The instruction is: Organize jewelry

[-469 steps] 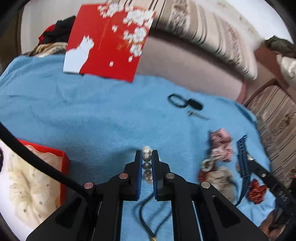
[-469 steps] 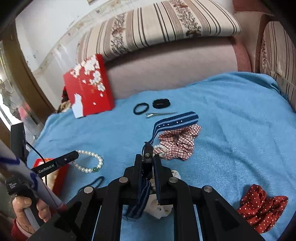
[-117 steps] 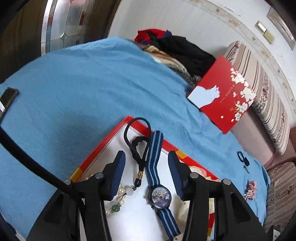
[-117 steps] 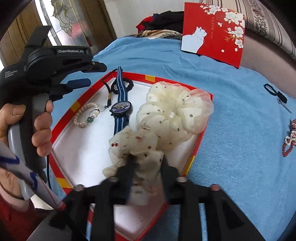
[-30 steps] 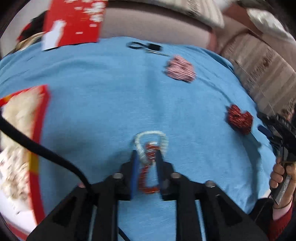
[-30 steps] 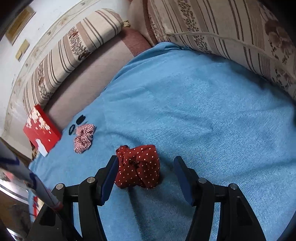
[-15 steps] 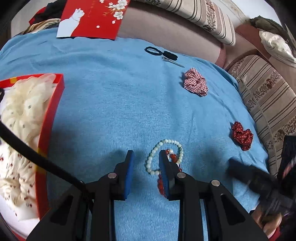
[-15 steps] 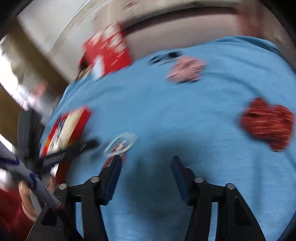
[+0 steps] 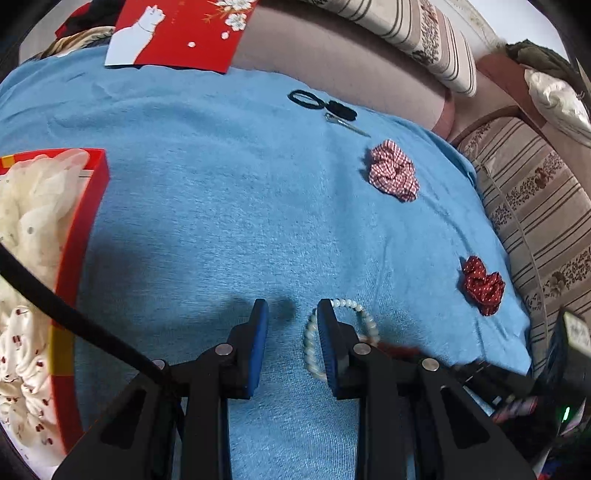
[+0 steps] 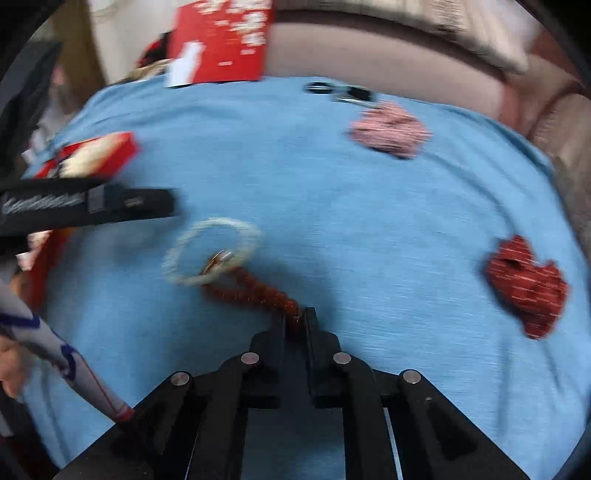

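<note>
On the blue blanket a white pearl bracelet [image 9: 364,315] lies linked to a red bead bracelet [image 10: 247,291]. My right gripper [image 10: 294,317] has its jaws closing tight on the near end of the red bead bracelet, with beads pinched between the pads. My left gripper [image 9: 291,317] stands open over bare blanket, holding nothing. Its right finger overlaps the pearl loop [image 10: 221,221]. The red tray [image 9: 81,229] at the left holds cream scrunchies [image 9: 33,206].
A gingham scrunchie [image 9: 393,175] and a red dotted scrunchie [image 9: 480,284] lie on the blanket to the right. Black hair ties [image 9: 314,99] and a metal clip [image 9: 347,123] sit at the back. A red lid [image 9: 177,33] leans on the sofa. Striped cushions [image 9: 535,206] border the right side.
My right gripper swung from the red dotted scrunchie over to the bracelets and closed on the red bead one. My left gripper shifted left, so the bracelets now sit at its right finger.
</note>
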